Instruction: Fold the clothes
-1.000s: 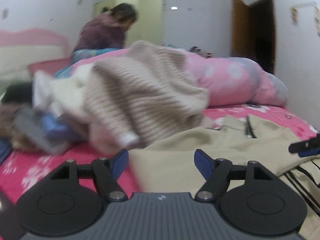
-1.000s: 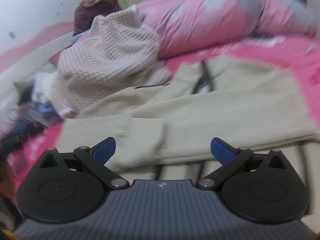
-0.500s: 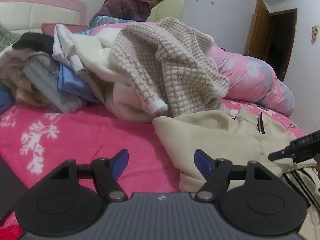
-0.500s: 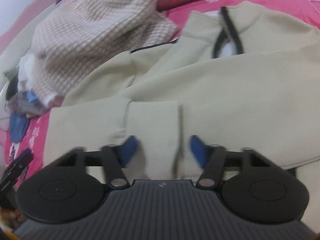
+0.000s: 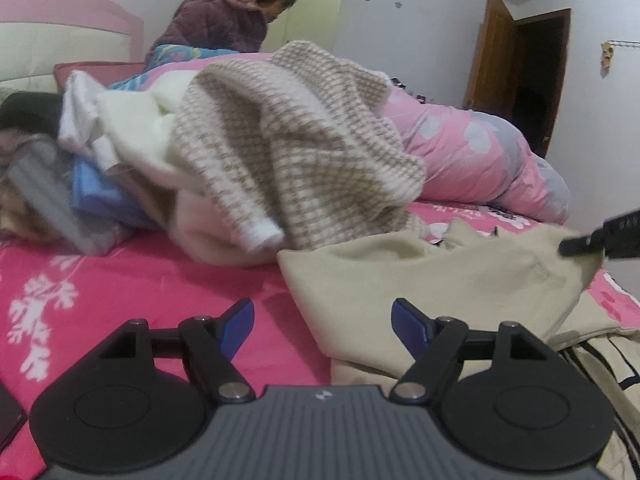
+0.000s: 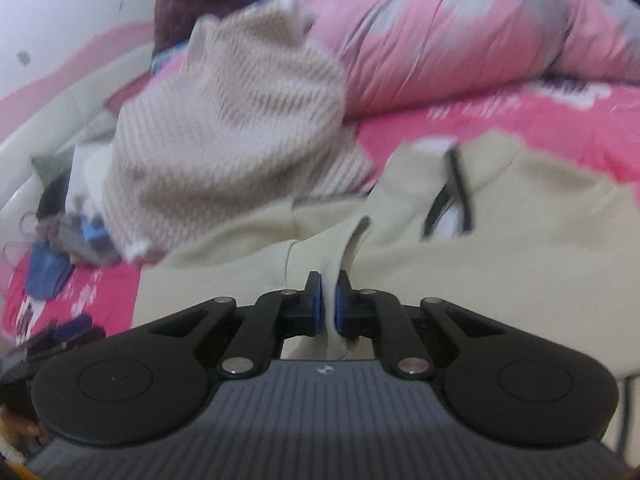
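Observation:
A beige zip-neck sweatshirt (image 5: 448, 276) lies on the pink bed; it also shows in the right wrist view (image 6: 500, 240), with its black zipper collar at the far side. My right gripper (image 6: 327, 300) is shut on a fold of the sweatshirt's sleeve and lifts it off the bed. Its dark tip also shows in the left wrist view (image 5: 600, 240), at the right edge. My left gripper (image 5: 322, 320) is open and empty, low over the sheet at the sweatshirt's near left edge.
A heap of clothes topped by a beige-and-white knit sweater (image 5: 288, 140) lies behind the sweatshirt. A rolled pink duvet (image 5: 480, 160) lies at the back right. A person in a purple jacket (image 5: 228, 16) sits behind the heap. The pink floral sheet (image 5: 120, 280) lies to the left.
My right gripper has shut on the sweatshirt's sleeve and raised it. My left gripper has stayed open and shifted slightly beside the sweatshirt's edge.

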Demonstrator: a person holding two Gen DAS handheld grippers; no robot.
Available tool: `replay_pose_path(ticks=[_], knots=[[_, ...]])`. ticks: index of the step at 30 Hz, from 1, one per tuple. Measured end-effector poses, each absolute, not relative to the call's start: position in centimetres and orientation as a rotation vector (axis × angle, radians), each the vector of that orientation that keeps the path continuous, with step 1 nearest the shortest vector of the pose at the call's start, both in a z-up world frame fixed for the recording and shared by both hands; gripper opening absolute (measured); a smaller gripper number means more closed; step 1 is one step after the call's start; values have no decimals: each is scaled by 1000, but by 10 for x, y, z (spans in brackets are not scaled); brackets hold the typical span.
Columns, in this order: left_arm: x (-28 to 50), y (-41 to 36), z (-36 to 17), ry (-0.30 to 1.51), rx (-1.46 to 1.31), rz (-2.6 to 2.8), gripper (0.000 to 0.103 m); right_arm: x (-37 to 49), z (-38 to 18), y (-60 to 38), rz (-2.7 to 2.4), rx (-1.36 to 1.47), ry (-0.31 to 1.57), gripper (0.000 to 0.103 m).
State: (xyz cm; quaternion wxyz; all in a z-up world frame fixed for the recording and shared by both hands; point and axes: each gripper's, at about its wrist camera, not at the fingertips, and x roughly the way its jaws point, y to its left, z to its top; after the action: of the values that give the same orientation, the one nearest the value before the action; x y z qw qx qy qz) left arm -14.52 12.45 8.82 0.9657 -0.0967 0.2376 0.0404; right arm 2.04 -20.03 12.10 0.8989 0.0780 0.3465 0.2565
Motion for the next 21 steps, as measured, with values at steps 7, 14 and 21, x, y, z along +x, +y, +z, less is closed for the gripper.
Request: replay_pose_path(ticks=[7, 14, 21], knots=[[-115, 86, 86, 519, -127, 6, 77, 28, 156, -267, 398, 159, 588, 5], [-93, 47, 66, 588, -17, -84, 77, 37, 144, -332, 252, 176, 598, 5], [-81, 30, 55, 625, 63, -103, 76, 47, 125, -359, 215, 220, 604, 4]])
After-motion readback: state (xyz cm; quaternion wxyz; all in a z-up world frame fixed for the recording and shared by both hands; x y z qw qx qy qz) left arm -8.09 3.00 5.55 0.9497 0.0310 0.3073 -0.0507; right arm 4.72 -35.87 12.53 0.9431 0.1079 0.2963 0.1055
